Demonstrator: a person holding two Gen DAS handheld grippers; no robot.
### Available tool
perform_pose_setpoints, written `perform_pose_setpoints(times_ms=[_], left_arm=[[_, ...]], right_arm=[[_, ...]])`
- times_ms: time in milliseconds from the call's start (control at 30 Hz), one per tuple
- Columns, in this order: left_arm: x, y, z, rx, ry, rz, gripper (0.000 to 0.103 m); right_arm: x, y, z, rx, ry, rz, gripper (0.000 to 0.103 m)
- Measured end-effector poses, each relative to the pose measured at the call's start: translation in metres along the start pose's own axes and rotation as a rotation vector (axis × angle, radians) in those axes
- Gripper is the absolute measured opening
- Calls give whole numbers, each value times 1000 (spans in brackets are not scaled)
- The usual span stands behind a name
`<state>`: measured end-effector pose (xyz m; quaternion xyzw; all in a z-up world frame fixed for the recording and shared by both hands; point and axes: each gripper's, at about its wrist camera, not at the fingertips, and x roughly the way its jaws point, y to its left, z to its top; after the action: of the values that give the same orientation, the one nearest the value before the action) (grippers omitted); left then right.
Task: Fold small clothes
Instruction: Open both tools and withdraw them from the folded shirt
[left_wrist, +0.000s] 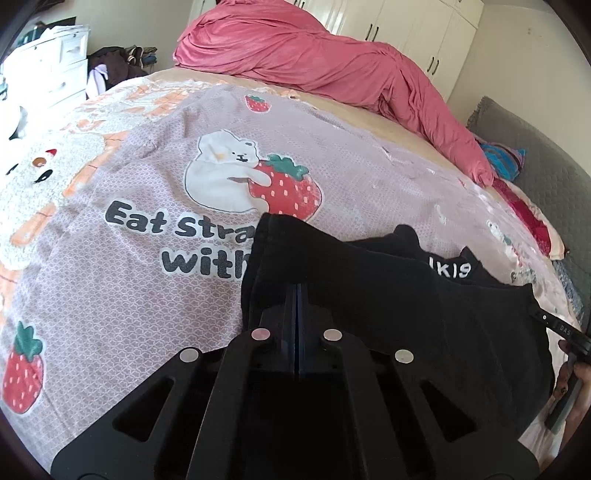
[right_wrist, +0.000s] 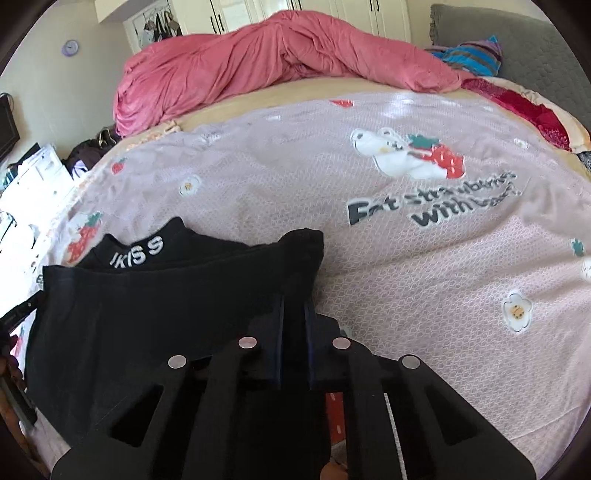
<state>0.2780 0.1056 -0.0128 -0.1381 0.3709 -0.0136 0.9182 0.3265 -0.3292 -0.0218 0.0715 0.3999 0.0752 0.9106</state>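
A black folded garment (right_wrist: 166, 295) with a waistband printed in white letters lies on a pale pink bedspread (right_wrist: 388, 258) patterned with strawberries, flowers and a white bear. The right gripper (right_wrist: 294, 306) sits at the garment's near right edge, its two fingers a narrow gap apart with dark cloth between them. Beyond, a rumpled pink duvet (right_wrist: 258, 62) stretches across the bed's far side.

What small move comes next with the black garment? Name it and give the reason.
Probably carry the pinched edge forward over the waistband, then lower it. Both grippers, left gripper and right gripper, look closed on the near edge of the black garment. The lettered waistband lies beyond on the bedspread, not yet covered.
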Motion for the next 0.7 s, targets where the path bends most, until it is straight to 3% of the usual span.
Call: perform_pose_setpoints(times_ms=[267,367,467,500,567,700], left_arm=[[-37,4,20,-2,-147,28,0],[-33,11,28,-18,-135,22,0],[-23,15,25,-29,-52,-43,0],[-20,16,24,-33,-38,-51,2],[-14,16,20,-16,-5,-36,25],[-5,17,16,-28,20,-56,37]], right_arm=[[-22,-3,13,40,-123,-5,7],[-14,-5,14,45,-116,-8,7],[-7,-6,12,48,-91,-18,7],[-6,-7,11,52,-86,-16,7],[-5,-8,10,61,-78,-5,8],[-4,-8,8,65,-73,-3,8]])
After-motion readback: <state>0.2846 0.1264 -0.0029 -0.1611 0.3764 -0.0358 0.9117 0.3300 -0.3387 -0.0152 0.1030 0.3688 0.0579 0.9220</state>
